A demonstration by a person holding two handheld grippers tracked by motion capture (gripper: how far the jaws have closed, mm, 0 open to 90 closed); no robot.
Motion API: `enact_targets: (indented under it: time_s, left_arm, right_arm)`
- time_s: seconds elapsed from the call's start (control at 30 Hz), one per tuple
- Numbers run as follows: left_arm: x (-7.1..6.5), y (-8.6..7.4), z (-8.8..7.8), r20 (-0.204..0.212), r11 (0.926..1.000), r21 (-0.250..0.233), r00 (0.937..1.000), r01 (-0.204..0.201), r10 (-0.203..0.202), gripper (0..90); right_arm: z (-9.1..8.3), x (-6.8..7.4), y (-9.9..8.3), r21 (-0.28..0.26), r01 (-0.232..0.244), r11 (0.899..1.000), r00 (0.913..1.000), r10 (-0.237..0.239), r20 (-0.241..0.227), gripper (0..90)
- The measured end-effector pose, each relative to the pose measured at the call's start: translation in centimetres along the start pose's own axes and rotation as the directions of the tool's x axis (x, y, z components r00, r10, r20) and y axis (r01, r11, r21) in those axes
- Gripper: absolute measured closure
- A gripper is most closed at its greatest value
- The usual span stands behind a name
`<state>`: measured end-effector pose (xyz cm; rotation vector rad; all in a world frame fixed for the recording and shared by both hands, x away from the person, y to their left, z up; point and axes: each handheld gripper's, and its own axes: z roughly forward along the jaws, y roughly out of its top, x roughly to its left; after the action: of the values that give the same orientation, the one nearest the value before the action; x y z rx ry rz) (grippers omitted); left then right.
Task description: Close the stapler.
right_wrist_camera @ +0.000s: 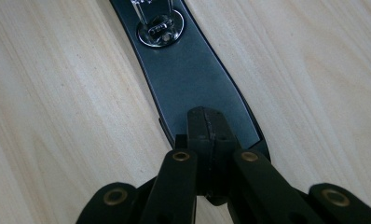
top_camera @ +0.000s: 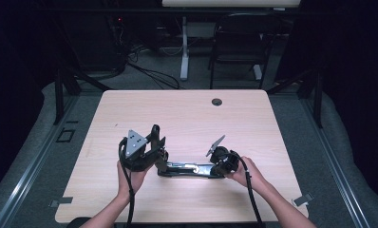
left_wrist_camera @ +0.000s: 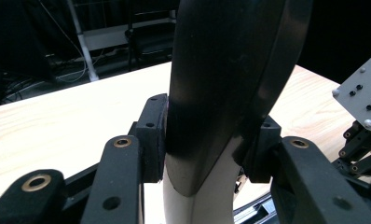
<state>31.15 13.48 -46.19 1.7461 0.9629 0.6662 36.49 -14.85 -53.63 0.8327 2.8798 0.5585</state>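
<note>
While the right hand-held gripper (right_wrist_camera: pixel 207 135) presses shut on the black base (right_wrist_camera: pixel 193 79), the left hand-held gripper (left_wrist_camera: pixel 207 140) clamps the upright black arm (left_wrist_camera: pixel 221 70).

The long black flat device (top_camera: pixel 189 168) with a chrome fitting lay lengthwise on the pale wooden desk (top_camera: pixel 187 118), its curved black arm (left_wrist_camera: pixel 230 84) raised upright at one end.

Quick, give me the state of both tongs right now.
Left tongs: shut on the stapler's raised black arm.
Right tongs: shut, pressing down on the stapler base.
</note>
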Motion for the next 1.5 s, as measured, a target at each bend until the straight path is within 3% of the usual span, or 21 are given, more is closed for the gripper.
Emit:
enact_targets:
  time_s: [0.83, 1.03, 1.07, 1.13, 1.3, 1.5]
  left_arm:
    - [-2.5, 0.1, 1.3, -0.011, 0.9957, -0.002, 0.9956, -0.093, 0.093, 56.9]
    - [-3.9, 0.1, 2.1, -0.022, 0.9875, 0.008, 0.9872, -0.158, 0.158, 56.0]
    - [-4.0, 0.1, 2.1, -0.025, 0.9869, 0.009, 0.9865, -0.161, 0.162, 56.0]
    - [-4.1, 0.1, 2.2, -0.026, 0.9862, 0.009, 0.9859, -0.165, 0.166, 56.0]
    - [-4.5, -0.1, 2.4, -0.039, 0.9850, -0.001, 0.9843, -0.172, 0.172, 55.9]
    - [-5.6, -0.2, 2.9, -0.060, 0.9774, 0.004, 0.9756, -0.212, 0.211, 55.6]
  right_arm:
    - [-0.1, -0.2, 0.0, 0.005, -0.002, 1.000, 1.0000, 0.002, -0.005, 90.0]
    - [0.0, -0.1, -0.1, -0.011, -0.013, 1.000, 0.9998, 0.013, -0.013, 90.0]
    - [-0.1, -0.2, 0.0, 0.009, 0.007, 1.000, 1.0000, -0.007, 0.001, 90.0]
    - [0.0, -0.1, -0.1, -0.011, -0.010, 1.000, 0.9999, 0.010, -0.010, 90.0]
    - [-0.1, -0.3, -0.1, 0.000, -0.003, 1.000, 1.0000, 0.003, -0.008, 90.0]
    - [0.1, -0.4, -0.3, -0.032, -0.036, 0.999, 0.9991, 0.035, -0.023, 90.0]
